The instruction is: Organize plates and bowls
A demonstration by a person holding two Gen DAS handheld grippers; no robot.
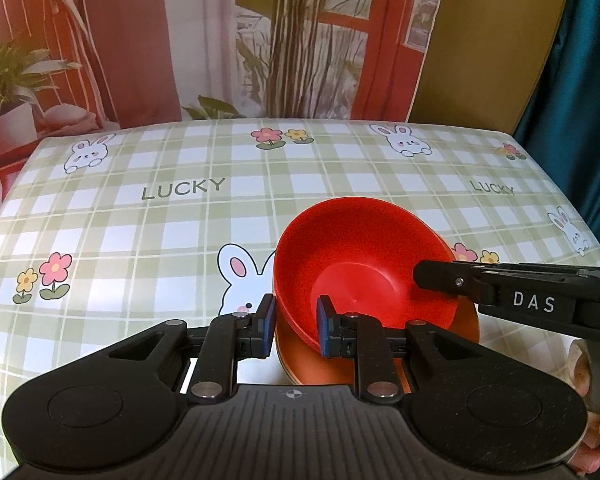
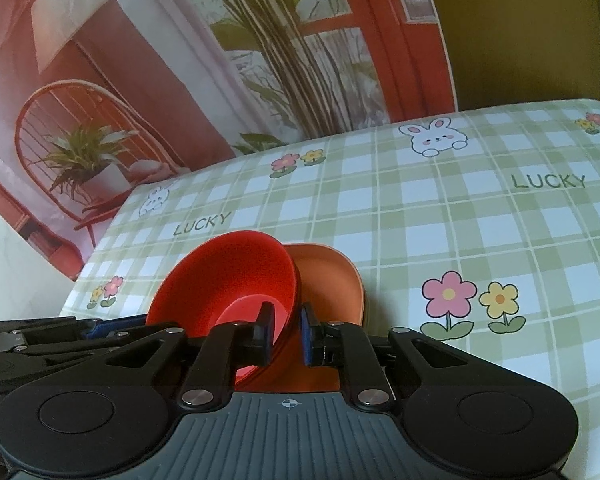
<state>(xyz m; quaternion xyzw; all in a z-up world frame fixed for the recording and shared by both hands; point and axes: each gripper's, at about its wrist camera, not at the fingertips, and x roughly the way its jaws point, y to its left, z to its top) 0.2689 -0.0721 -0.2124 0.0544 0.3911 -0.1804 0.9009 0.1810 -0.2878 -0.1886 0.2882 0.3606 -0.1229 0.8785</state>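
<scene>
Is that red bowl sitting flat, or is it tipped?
Tipped. The red bowl leans with its opening facing the cameras, above the orange plate. Both the left gripper and right gripper straddle its rim.

Orange plate [image 1: 466, 322] mostly under the red bowl [image 1: 352, 256]; right tongs [image 1: 436, 276] tip-only.

**A staged home dining corner**

The place looks like a home set rather than a real room. A table [image 1: 300, 208] wears a green plaid oilcloth printed with bunnies, flowers and the word LUCKY. Behind it hangs a printed backdrop [image 2: 148, 92] showing a red-framed window, pink curtains, a wire chair and potted plants. A teal curtain [image 1: 580, 80] hangs at the right edge.
</scene>
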